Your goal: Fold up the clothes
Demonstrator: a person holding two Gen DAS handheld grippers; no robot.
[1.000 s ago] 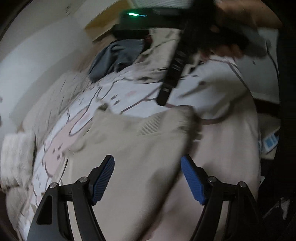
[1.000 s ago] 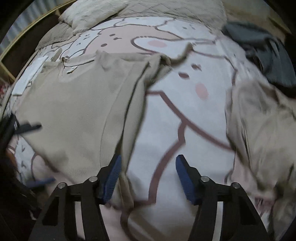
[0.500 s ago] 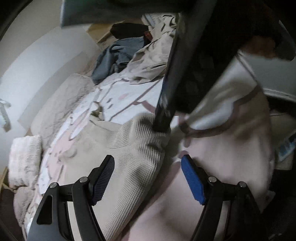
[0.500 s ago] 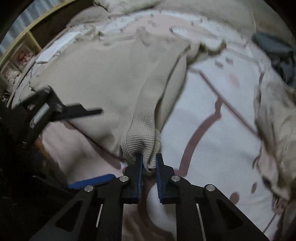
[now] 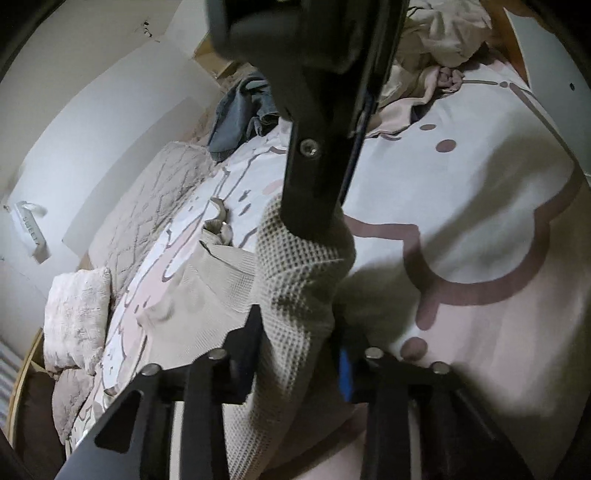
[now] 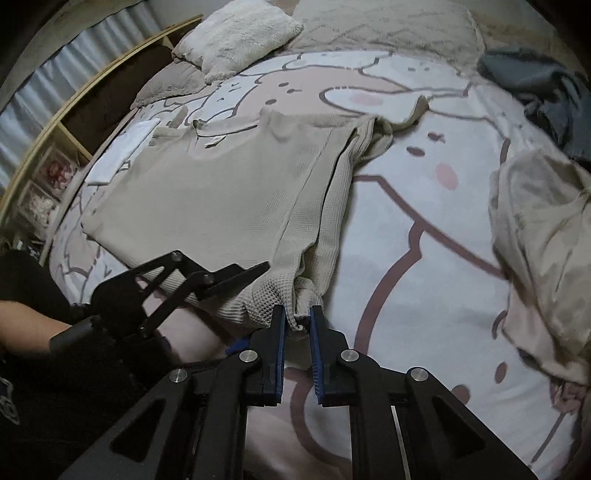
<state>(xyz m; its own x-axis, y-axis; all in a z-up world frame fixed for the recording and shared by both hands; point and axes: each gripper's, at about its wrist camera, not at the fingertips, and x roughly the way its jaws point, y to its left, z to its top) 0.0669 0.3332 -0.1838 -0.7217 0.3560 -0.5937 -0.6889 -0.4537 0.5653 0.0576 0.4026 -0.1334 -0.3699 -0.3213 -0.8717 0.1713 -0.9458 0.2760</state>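
A beige waffle-knit shirt [image 6: 221, 192] lies spread on the bed, its right side folded inward. My right gripper [image 6: 297, 321] is shut on the shirt's near hem corner. My left gripper [image 5: 299, 332] has closed in around a bunched fold of the same shirt [image 5: 295, 273] close to the right gripper [image 5: 314, 206], which fills the top of the left wrist view. In the right wrist view the left gripper [image 6: 258, 271] reaches in from the left onto the hem.
The bed has a white and pink cartoon sheet [image 6: 424, 229]. A crumpled beige garment [image 6: 546, 229] lies at right, a grey-blue garment [image 6: 535, 85] at far right. Fluffy pillows [image 6: 236, 33] sit at the head. A wooden shelf [image 6: 48, 136] stands at left.
The left gripper went from wide open to closed around the shirt's hem. The right gripper shut on the hem corner half a second ago and still holds it.
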